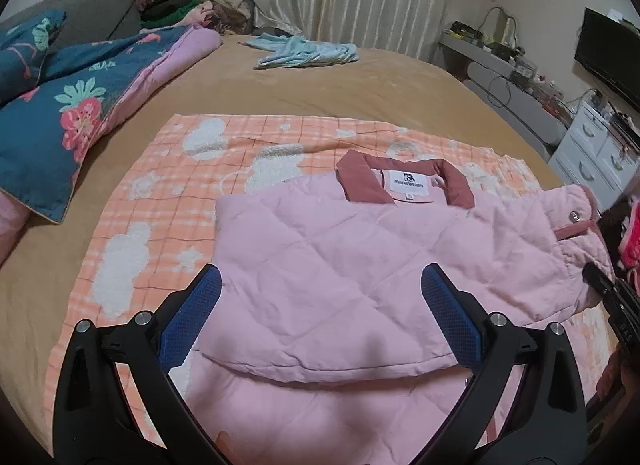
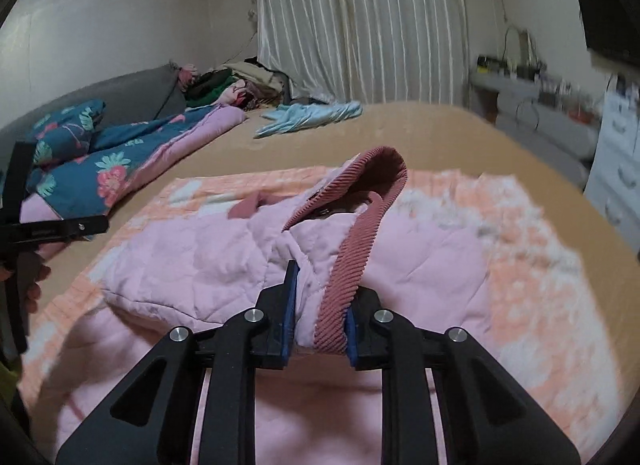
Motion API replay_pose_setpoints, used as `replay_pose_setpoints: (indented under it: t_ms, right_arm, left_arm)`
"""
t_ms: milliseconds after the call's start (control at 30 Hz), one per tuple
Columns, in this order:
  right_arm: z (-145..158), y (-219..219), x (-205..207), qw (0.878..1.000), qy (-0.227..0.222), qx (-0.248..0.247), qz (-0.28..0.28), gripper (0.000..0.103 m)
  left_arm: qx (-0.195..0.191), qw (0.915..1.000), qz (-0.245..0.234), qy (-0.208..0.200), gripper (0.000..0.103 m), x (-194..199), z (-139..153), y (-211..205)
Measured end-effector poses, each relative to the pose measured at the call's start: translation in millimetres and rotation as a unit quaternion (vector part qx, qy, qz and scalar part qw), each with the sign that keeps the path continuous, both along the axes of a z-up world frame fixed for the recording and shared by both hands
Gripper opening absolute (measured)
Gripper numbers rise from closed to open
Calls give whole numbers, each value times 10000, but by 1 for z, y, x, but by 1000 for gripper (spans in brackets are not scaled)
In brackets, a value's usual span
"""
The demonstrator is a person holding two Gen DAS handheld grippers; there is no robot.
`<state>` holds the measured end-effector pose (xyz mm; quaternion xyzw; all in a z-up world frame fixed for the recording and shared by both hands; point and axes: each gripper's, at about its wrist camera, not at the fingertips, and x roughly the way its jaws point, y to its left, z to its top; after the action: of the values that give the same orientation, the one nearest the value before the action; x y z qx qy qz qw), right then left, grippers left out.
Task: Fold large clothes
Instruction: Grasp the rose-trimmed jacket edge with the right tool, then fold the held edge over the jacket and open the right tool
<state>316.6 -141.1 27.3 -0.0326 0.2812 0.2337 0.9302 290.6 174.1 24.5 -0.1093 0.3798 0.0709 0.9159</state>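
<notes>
Right gripper (image 2: pixel 320 329) pinches the pink quilted jacket's (image 1: pixel 340 265) corduroy-trimmed edge.
Left gripper (image 1: pixel 320 305) hangs wide open above the jacket on the orange checked blanket (image 1: pixel 160 193); one side is folded in, more folds remain.

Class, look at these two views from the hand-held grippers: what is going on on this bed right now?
A person is folding a pink quilted jacket that lies on a peach checked blanket spread over the bed. The right gripper is shut on a bunched cuff of the jacket with dark pink corduroy trim, lifting it off the blanket. The left gripper hangs open over the jacket's folded body, holding nothing. One side already looks folded across the front.
</notes>
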Motion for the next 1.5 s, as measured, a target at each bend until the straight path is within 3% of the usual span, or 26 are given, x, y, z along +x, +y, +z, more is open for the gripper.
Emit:
replay_pose_setpoints:
  t_ms: [100, 267, 633, 767, 967, 1200, 1367, 1500]
  right_arm:
    - [-12, -5, 9, 9996, -48, -252, -96, 18]
    - [-36, -11, 24, 9986, 233, -429, -224, 19]
    - [-59, -11, 38, 9940, 890, -400, -487, 24]
    - [-60, -15, 41, 9927, 1020, -349, -540, 32]
    - [-48, -23, 36, 9925, 760, -318, -898, 63]
    - [-44, -10, 28, 9959, 678, -281, -523, 63]
    - [-57, 11, 26, 9945, 896, -531, -113, 64]
    - [-79, 13, 37, 9880, 1365, -679, -243, 65]
  left_arm:
    - [-6, 10000, -4, 23, 94, 9, -4, -3]
    - [-107, 9998, -119, 98, 94, 22, -18, -17]
    - [-221, 9984, -370, 358, 94, 35, -40, -39]
    - [-287, 9970, -517, 490, 94, 38, -50, -49]
    - [-215, 9946, -726, 708, 94, 40, -64, -65]
    - [-73, 9915, -773, 1043, 94, 45, -97, -69]
    - [-25, 9910, -781, 1088, 95, 47, -109, -68]
    - [-30, 9913, -780, 1060, 95, 47, -111, -68]
